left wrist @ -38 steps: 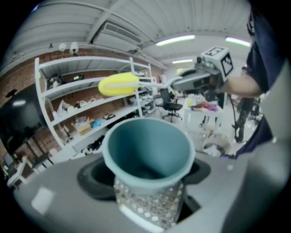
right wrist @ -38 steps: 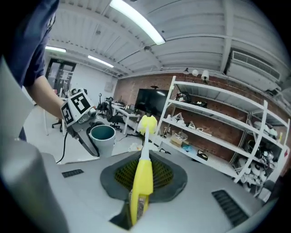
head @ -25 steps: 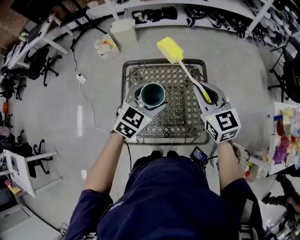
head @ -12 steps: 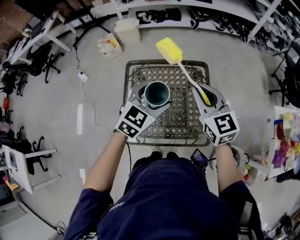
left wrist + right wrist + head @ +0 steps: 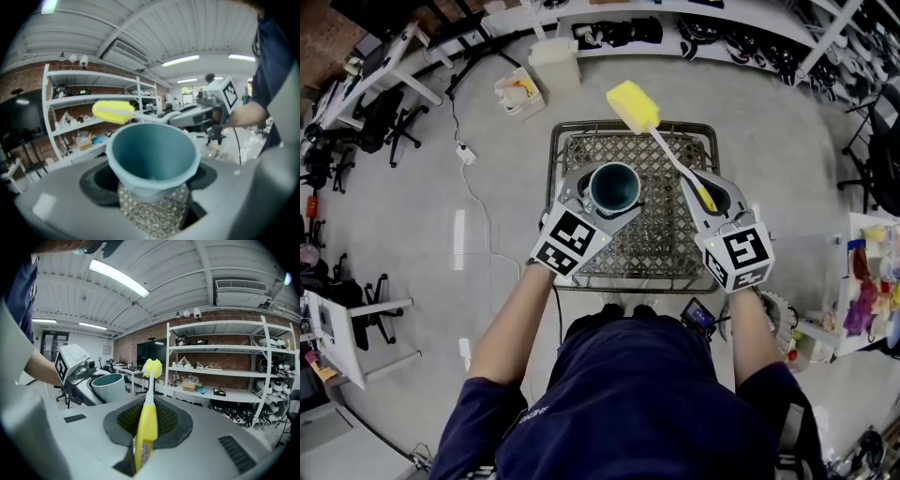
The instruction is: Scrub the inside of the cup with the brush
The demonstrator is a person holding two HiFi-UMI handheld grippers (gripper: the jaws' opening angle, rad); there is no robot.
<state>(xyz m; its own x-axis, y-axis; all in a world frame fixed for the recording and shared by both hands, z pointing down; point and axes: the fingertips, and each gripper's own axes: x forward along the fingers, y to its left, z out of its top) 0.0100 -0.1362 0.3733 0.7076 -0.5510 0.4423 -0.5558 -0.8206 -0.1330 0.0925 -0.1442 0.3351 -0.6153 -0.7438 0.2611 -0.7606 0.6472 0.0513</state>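
Cup [image 5: 152,154] in left gripper [image 5: 151,192], brush [image 5: 147,420] in right gripper [image 5: 143,451], apart overhead

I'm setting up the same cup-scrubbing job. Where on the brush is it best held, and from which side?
Hold the brush by its thick yellow handle, coming from behind its end so the jaws close across it, as the right gripper does. The handle is the widest and firmest part. That grip leaves the yellow sponge head free, far out in front, to reach into the cup.
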